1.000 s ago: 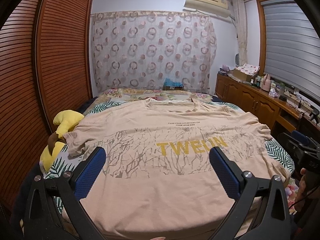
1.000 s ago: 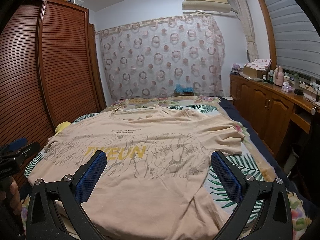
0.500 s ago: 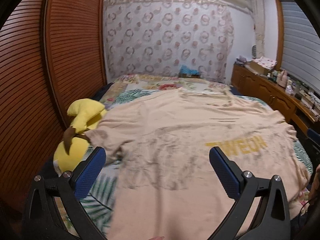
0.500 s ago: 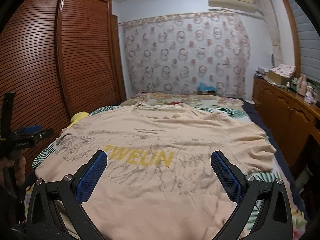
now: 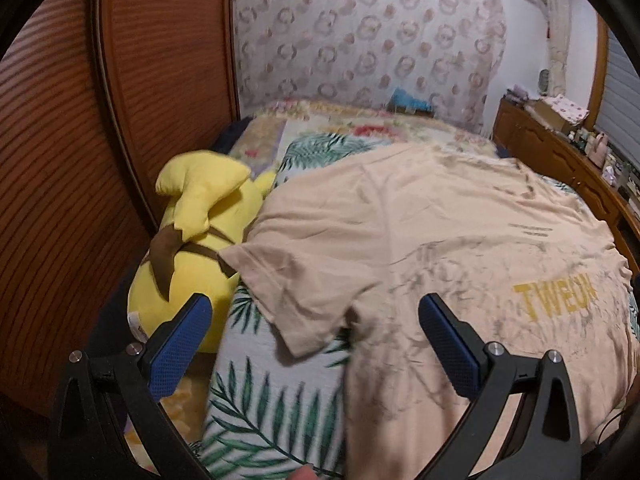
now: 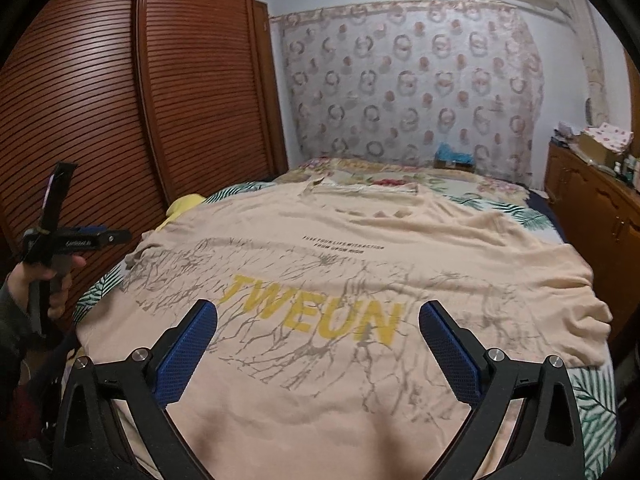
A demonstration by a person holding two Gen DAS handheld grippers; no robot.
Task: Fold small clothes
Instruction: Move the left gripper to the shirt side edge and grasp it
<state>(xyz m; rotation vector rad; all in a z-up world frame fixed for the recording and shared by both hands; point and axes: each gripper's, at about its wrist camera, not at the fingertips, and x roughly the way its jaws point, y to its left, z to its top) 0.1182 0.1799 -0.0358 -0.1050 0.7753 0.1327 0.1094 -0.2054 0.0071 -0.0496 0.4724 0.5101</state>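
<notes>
A beige T-shirt (image 5: 460, 240) (image 6: 340, 264) with yellow letters and grey branch print lies spread flat, front up, on the bed, its collar at the far end. My left gripper (image 5: 314, 320) hangs open above the shirt's left sleeve (image 5: 296, 292), with nothing between its blue pads. My right gripper (image 6: 318, 330) is open too, held over the shirt's lower middle just below the yellow lettering (image 6: 316, 312). The left gripper's body (image 6: 68, 240) also shows at the left edge of the right wrist view, in a person's hand (image 6: 56, 280).
A yellow plush toy (image 5: 200, 248) lies at the bed's left edge beside the sleeve, against the brown slatted wardrobe (image 6: 120, 120). The leaf-print bedsheet (image 5: 272, 400) shows around the shirt. A wooden cabinet (image 6: 592, 208) with clutter runs along the right side.
My left gripper has swung left and closer, from over the shirt's middle to over its left sleeve and the plush toy. My right gripper has shifted left toward the lettering. Both stay open.
</notes>
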